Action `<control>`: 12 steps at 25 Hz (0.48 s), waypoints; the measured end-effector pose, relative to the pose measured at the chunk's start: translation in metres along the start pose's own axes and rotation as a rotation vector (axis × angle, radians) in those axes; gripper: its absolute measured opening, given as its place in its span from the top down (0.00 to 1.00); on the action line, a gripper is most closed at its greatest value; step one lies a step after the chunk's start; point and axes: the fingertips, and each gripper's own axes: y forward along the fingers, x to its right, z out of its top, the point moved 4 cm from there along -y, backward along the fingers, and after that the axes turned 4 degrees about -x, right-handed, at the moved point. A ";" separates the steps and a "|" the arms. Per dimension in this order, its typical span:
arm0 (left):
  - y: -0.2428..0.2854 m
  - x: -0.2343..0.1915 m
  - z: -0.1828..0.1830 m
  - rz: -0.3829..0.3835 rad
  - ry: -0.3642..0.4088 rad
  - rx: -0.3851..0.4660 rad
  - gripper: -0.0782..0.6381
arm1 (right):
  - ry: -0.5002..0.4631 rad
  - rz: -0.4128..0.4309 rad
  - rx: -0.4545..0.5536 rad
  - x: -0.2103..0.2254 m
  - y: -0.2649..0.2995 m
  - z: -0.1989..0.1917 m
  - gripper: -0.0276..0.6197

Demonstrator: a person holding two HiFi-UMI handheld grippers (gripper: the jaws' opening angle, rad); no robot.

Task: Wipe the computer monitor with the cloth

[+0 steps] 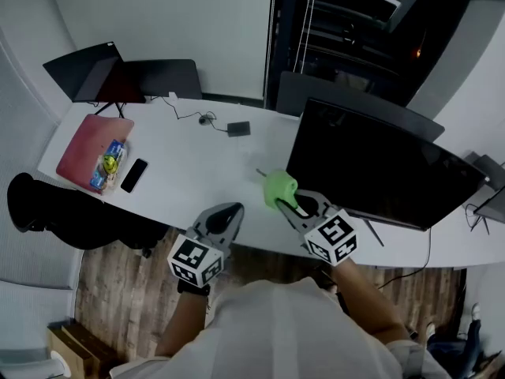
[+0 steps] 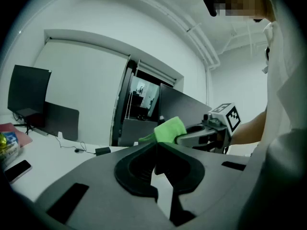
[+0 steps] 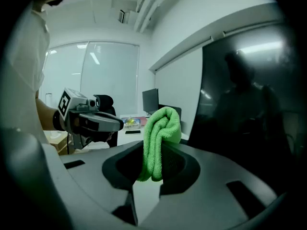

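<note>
Across the middle of the head view runs a long white desk (image 1: 197, 160), seen from above. At the right of the frame a wide dark monitor (image 1: 379, 164) stands on it, screen black. In the right gripper view that screen (image 3: 249, 104) fills the right side and shows dim reflections.

At the left end of the desk lies a flat pink case (image 1: 83, 144). A colourful packet (image 1: 110, 161) rests on its near corner, and a black phone (image 1: 134, 174) lies just beside it.

At the lower centre, over the near desk edge, the left gripper (image 1: 231, 212) has its jaws pressed together with nothing between them, as its own view (image 2: 156, 146) shows. The right gripper (image 1: 289, 204), just beside it, pinches a folded green cloth (image 1: 278, 186). In its own view the jaws (image 3: 153, 152) clamp the lower part of the cloth (image 3: 160, 128), which stands up in a rounded bundle. The cloth is near the monitor's lower left corner; whether it touches the screen cannot be told.

A small dark adapter (image 1: 239, 129) with a thin cable sits at the far desk edge.
</note>
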 end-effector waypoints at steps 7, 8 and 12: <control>-0.005 -0.031 0.005 0.046 0.008 0.011 0.86 | 0.017 -0.230 0.047 0.030 -0.089 -0.005 0.85; -0.006 -0.035 0.005 0.054 0.008 0.011 0.86 | 0.040 -0.274 0.048 0.033 -0.103 -0.012 0.85; -0.009 -0.051 0.004 0.095 -0.001 0.015 0.86 | 0.156 -0.450 0.069 0.046 -0.149 -0.043 0.85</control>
